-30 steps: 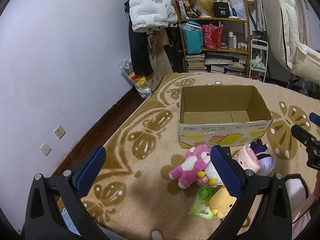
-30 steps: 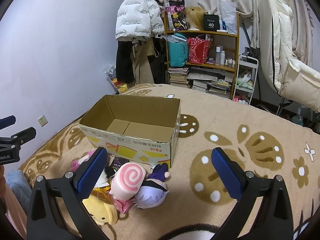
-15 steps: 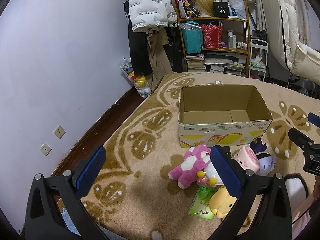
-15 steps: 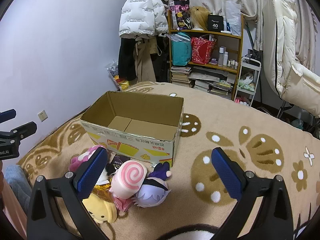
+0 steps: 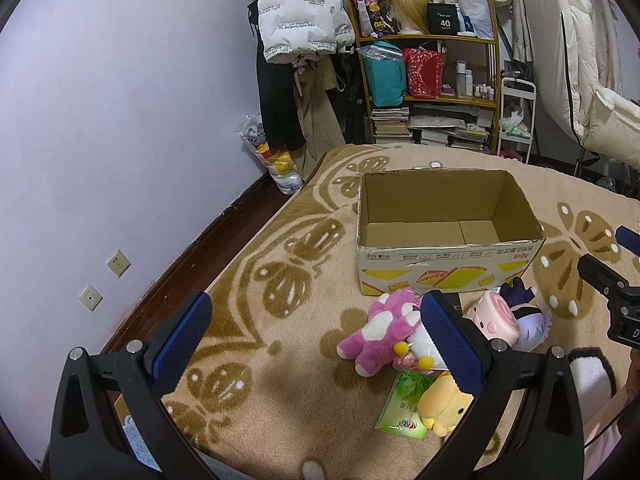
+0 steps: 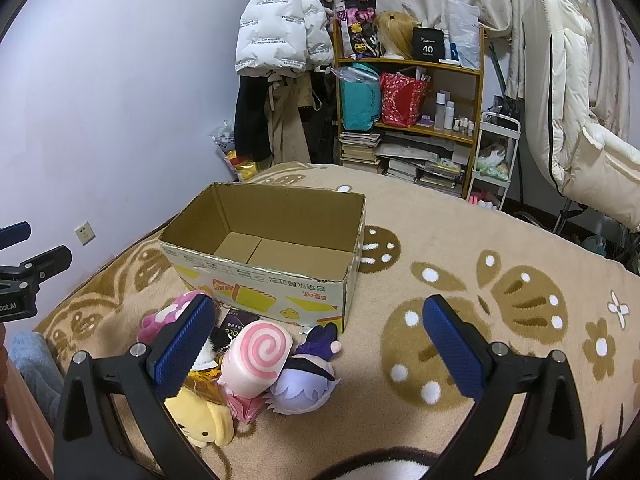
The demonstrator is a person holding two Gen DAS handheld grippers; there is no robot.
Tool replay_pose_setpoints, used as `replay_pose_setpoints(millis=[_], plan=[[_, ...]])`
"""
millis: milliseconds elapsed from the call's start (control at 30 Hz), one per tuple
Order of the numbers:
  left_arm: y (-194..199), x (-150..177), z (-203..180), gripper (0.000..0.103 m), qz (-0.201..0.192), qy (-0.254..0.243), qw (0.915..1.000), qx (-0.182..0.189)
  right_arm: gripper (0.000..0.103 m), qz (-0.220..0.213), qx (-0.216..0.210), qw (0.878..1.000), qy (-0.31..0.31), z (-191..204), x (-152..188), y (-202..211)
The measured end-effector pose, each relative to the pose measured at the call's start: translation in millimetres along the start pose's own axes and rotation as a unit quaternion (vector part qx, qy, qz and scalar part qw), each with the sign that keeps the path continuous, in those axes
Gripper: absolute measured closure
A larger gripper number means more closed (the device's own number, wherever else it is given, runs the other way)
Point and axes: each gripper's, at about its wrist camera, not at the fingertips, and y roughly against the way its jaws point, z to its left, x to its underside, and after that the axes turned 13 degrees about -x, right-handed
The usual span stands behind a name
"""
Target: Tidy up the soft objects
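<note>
Drifted slightly closer to the cardboard box point(image 6: 264, 256) since a second ago. Both grippers, left gripper point(image 5: 316, 338) and right gripper point(image 6: 320, 338), empty with jaws wide apart. Plush toys point(image 6: 256, 354) heaped on the carpet point(image 6: 460, 264) just near of the box, nearer the right gripper's left jaw.

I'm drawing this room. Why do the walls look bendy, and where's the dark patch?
Both wrist views are fisheye, so the wall curves and the corners go black. In the left wrist view, the left gripper shades the rug.

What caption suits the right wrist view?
Open right gripper hovers over plush toys beside an empty cardboard box.
</note>
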Motion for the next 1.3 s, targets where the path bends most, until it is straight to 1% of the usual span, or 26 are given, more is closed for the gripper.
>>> replay_pose_setpoints(millis=[1133, 1300], plan=[[-1.3, 3.3, -2.6, 0.0, 0.006, -0.003, 1.0, -0.001, 0.0, 0.003, -0.001, 1.0, -0.004, -2.3, 1.2, -3.7], [-3.9, 3.5, -2.3, 0.0, 0.014, -0.004, 0.9999, -0.001, 0.0, 0.009, -0.001, 1.0, -0.01, -3.2, 2.4, -4.7]])
